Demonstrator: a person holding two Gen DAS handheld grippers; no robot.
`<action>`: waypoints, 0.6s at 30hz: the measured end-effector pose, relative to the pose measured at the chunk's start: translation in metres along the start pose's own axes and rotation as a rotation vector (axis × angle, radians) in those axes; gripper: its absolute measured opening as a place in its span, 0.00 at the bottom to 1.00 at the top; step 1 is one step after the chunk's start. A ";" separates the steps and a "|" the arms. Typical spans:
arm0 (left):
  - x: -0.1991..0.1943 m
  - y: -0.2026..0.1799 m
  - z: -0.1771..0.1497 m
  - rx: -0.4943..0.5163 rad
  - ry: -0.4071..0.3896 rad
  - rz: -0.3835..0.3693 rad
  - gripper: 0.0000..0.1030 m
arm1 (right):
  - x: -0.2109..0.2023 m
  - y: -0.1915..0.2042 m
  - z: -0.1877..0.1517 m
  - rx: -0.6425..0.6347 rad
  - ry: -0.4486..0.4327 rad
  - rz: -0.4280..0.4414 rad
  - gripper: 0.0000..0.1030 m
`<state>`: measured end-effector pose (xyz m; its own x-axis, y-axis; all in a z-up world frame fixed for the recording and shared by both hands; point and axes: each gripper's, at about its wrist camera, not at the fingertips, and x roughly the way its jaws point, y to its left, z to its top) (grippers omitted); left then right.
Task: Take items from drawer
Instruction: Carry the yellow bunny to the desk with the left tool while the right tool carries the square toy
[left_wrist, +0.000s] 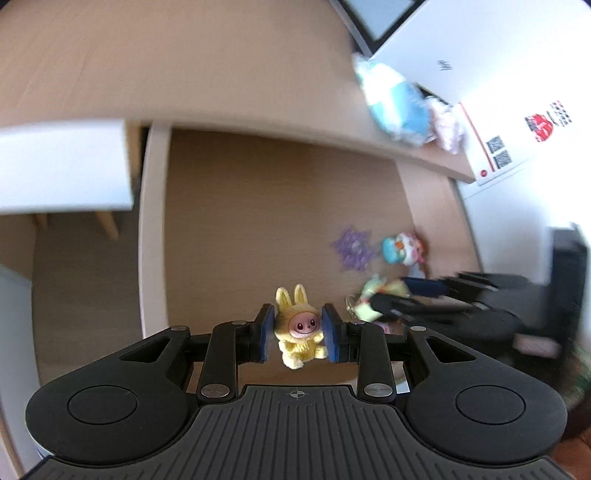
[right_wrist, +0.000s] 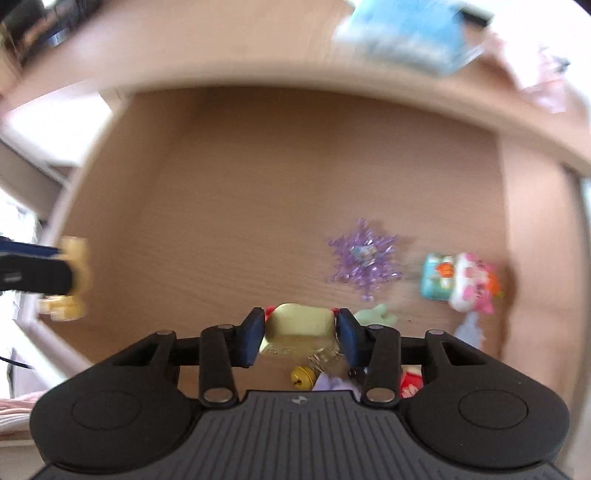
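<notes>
Drawer (right_wrist: 258, 166) stands open below the counter (left_wrist: 184, 55), with a purple snowflake (right_wrist: 364, 260) and small packets (right_wrist: 460, 282) on its floor. Left fingers (left_wrist: 300, 334) clamp a yellow bunny (left_wrist: 297, 328). Right fingers (right_wrist: 301, 332) press a gold ingot (right_wrist: 297, 323). A white box (left_wrist: 517, 140) bears QR codes; its writing is unreadable.

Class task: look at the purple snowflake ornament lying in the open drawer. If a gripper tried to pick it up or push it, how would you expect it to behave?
The purple snowflake lies flat on the drawer floor, so it would probably slide, not roll, when pushed. Its thin spiky arms look like clear plastic: likely stiff, light, and possibly brittle at the tips. Lying flat, it gives the fingers little edge to pinch.
</notes>
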<state>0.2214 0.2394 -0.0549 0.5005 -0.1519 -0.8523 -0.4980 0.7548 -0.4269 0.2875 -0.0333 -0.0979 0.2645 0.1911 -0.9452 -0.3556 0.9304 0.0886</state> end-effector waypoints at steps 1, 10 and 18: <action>-0.002 -0.004 0.006 0.010 -0.016 -0.002 0.30 | -0.016 -0.001 -0.005 0.008 -0.045 0.000 0.41; -0.030 -0.036 0.105 0.116 -0.230 -0.030 0.30 | -0.129 -0.027 -0.024 0.151 -0.359 -0.045 0.40; 0.040 -0.025 0.174 0.052 -0.253 -0.018 0.30 | -0.173 -0.054 -0.013 0.230 -0.507 -0.093 0.40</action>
<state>0.3768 0.3255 -0.0260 0.6736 -0.0064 -0.7391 -0.4534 0.7861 -0.4200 0.2490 -0.1212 0.0566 0.7034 0.1783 -0.6881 -0.1208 0.9839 0.1315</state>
